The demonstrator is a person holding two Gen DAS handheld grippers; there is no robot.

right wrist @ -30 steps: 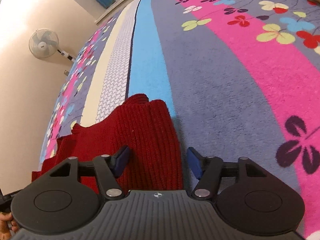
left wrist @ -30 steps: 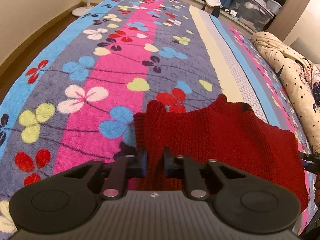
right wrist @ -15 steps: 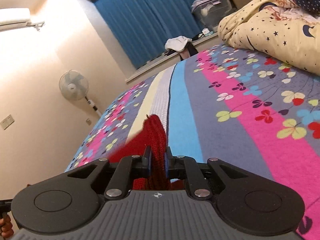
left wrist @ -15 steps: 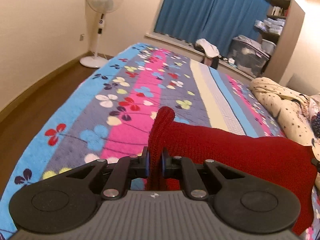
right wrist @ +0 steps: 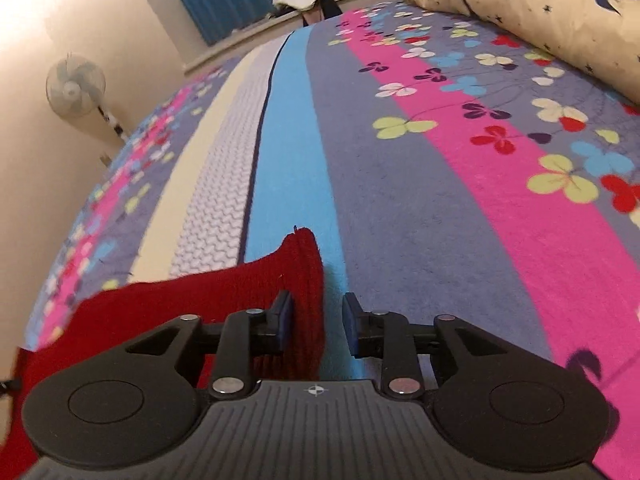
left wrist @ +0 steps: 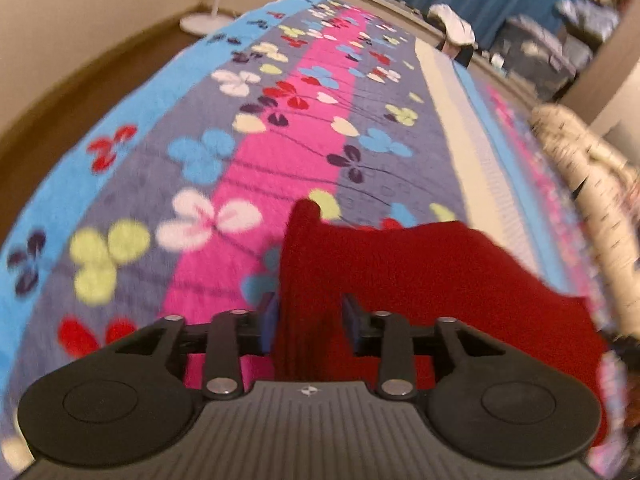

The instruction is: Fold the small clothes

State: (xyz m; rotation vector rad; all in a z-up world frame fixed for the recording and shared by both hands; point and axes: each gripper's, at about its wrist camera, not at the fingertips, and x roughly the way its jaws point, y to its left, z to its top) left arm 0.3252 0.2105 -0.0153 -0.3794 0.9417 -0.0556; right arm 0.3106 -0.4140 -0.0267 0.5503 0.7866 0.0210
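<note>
Both grippers let go since 0.5 s ago, left gripper (left wrist: 308, 322) & right gripper (right wrist: 316, 322) agape, red knit (left wrist: 420, 272) edge btwn fingers.

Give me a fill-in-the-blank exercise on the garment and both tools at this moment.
1. The knitted garment lying on the bedspread is ____ in colour.
2. The fingers of the left tool stand ____, with a gap on either side of the knit's edge.
3. The right tool has ____ pads on its fingers.
4. In the right wrist view, a ____ stands by the wall.

Missing words: red; open; blue; fan
</note>
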